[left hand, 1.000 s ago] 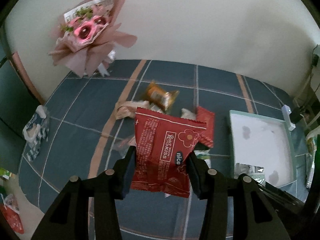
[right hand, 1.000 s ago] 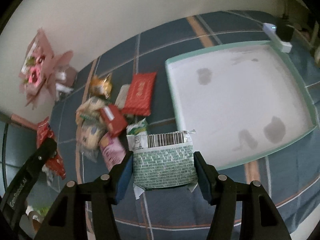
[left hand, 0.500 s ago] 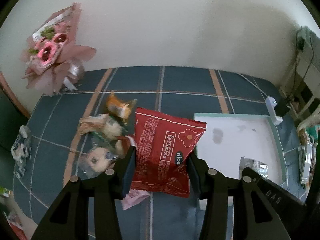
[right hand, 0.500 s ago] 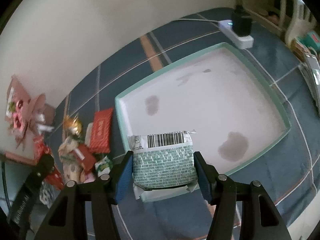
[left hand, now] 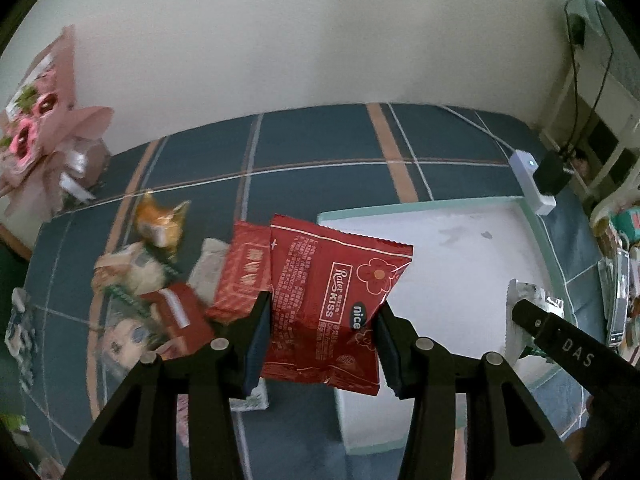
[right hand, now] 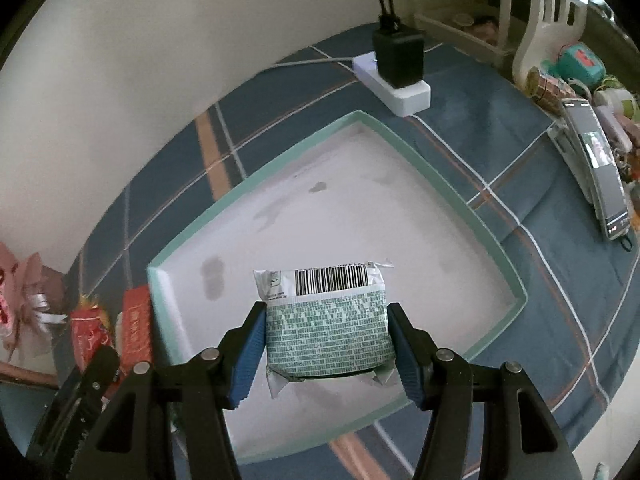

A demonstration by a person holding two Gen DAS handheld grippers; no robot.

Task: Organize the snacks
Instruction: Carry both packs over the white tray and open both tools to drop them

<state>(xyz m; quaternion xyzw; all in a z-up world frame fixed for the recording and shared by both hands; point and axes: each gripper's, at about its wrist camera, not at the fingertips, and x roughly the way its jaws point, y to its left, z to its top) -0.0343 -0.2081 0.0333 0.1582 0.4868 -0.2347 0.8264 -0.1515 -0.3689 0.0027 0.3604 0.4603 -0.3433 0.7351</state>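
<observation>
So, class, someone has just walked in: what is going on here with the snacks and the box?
A person holds a gripper in each hand. The left gripper is shut on a red snack packet, above the near left corner of the shallow teal-rimmed box. The right gripper is shut on a green-patterned packet over the box. More snacks lie heaped on the blue plaid cloth beside it.

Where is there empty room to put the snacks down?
The tray is bare inside its green rim, apart from a few stains. Bare blue cloth also lies between the tray and the wall. It is crowded left of the tray, where the snack pile sits, and beyond its right rim near the phone.
</observation>
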